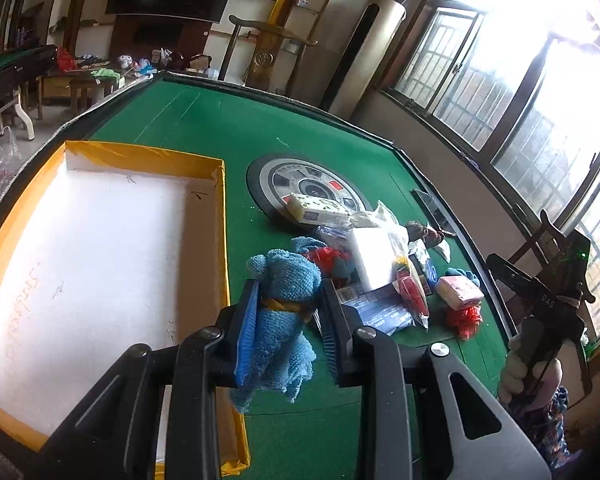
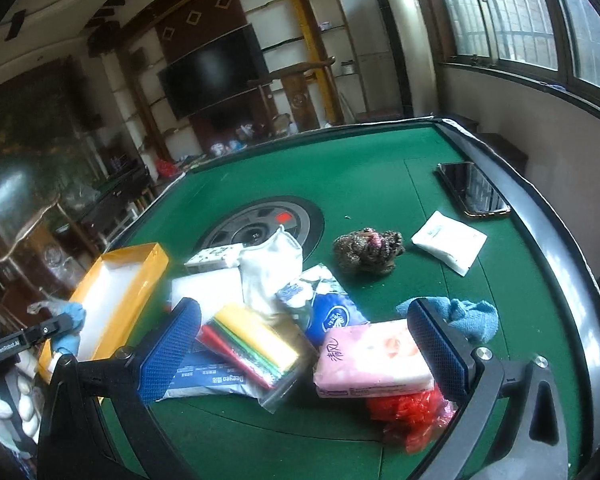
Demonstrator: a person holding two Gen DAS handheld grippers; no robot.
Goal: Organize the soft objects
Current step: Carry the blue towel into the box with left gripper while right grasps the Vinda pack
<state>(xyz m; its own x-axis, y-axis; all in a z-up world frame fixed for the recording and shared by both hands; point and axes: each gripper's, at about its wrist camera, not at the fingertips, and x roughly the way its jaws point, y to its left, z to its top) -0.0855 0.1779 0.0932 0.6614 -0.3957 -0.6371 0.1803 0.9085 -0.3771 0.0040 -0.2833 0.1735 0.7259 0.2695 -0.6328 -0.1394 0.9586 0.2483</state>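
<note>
- Blue towel point(image 1: 284, 304), rolled and bound with a yellow band, sits clenched between the pads of my left hand-held gripper point(image 1: 288, 320), lifted clear of the green counter point(image 1: 228, 128).
- My left hand-held gripper carries it just beside the right wall of the yellow box point(image 1: 220, 240), which lies on the left side of the counter with a bare white floor inside.
- My right hand-held gripper point(image 2: 304, 340) is released, its blue pads spread wide and grasping nothing, above the pile at the near side of the counter.
- Between those pads, lower down on the counter, I see a clear bag of coloured sheets point(image 2: 252, 340) and a pink tissue pack point(image 2: 376, 356); the right pad is just over the pink pack's right end.
- A red plastic bag point(image 2: 412, 412) lies just nearer than the pink pack, and a second blue cloth point(image 2: 468, 316) lies just beyond the right pad.
- Farther out sit a brown patterned bundle point(image 2: 370, 252), a white packet point(image 2: 448, 246) to its right, and a dark phone point(image 2: 472, 188) near the far right edge.
- A white cloth bag point(image 2: 272, 268) stands in the middle of the pile.
</note>
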